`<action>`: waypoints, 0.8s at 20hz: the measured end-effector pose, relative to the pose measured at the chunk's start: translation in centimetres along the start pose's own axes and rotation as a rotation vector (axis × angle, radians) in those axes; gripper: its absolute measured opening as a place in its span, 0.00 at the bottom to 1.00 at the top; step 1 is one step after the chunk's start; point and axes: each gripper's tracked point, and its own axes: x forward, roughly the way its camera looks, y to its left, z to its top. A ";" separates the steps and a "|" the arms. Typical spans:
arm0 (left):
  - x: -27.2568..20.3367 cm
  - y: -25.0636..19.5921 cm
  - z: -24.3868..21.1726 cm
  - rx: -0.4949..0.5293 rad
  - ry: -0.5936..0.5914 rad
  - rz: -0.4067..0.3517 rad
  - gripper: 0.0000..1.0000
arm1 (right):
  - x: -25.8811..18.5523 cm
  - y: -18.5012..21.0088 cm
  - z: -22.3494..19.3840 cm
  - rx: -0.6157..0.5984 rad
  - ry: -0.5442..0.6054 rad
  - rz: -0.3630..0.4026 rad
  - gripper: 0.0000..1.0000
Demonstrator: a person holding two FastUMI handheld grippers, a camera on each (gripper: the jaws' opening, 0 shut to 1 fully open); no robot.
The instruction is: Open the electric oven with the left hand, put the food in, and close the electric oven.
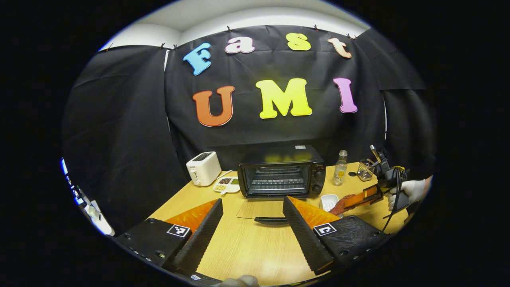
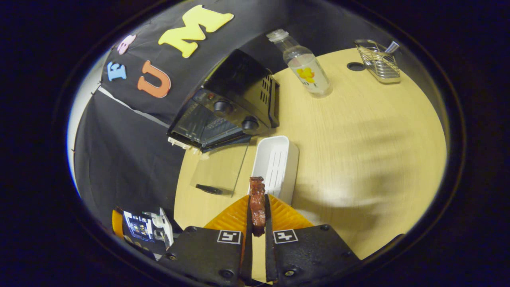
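1. Showing electric oven (image 1: pixel 281 175) at rear centre of tabletop (image 1: pixel 255 247), door (image 1: pixel 261 209) folded down flat with handle toward the camera; racks visible inside.
2. Left tongs (image 1: pixel 253 223) spread wide, gripping nothing, hovering above tabletop in front of lowered door.
3. Right tongs (image 2: pixel 257 211) pressed together on food (image 2: pixel 257 203), a reddish-brown strip standing out past the tips.
4. Seen from left gripper view: right tongs (image 1: pixel 360 199) held by gloved hand (image 1: pixel 410 191), food (image 1: pixel 343 204) above white tray (image 1: pixel 327 201), just right of the door.
5. White tray (image 2: pixel 279 163) lying beside oven (image 2: pixel 227 107) and door (image 2: pixel 219 169).
6. Bottle (image 1: pixel 340 168), wire basket (image 1: pixel 364 170), toaster (image 1: pixel 203 168) and divided dish (image 1: pixel 226 184) also standing on tabletop.
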 end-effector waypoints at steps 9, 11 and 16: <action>0.6 1.2 -1.3 0.070 -0.005 -0.176 0.97 | 1.2 11.4 1.5 0.097 -0.212 0.097 0.16; 0.9 3.0 -1.1 0.067 -0.008 -0.164 0.97 | 3.2 13.3 1.7 0.126 -0.255 0.103 0.16; 1.5 7.8 -1.7 0.078 0.005 -0.106 0.96 | 8.1 16.2 4.1 0.249 -0.443 0.087 0.16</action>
